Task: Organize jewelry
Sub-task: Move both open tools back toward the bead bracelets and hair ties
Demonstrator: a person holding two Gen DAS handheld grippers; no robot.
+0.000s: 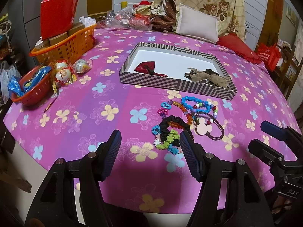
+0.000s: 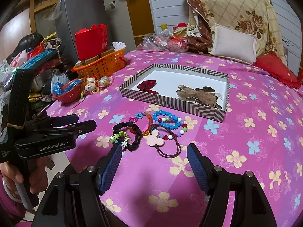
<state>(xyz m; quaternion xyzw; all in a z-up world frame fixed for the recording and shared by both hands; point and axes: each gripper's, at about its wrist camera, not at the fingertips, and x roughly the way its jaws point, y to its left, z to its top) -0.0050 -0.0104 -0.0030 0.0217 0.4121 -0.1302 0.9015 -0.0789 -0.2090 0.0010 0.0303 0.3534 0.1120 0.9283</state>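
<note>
Illumination is even, moderate indoor light from above. Soft shadows fall beneath the black left gripper and black right gripper onto the pink flower-printed cloth. Focus is sharp ahead of the jaws. Fisheye distortion curves the edges; corners vignette to black.

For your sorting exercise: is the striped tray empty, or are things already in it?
Not empty. The striped tray holds a red bow and a brown bow; the bead bracelets lie outside it.
</note>
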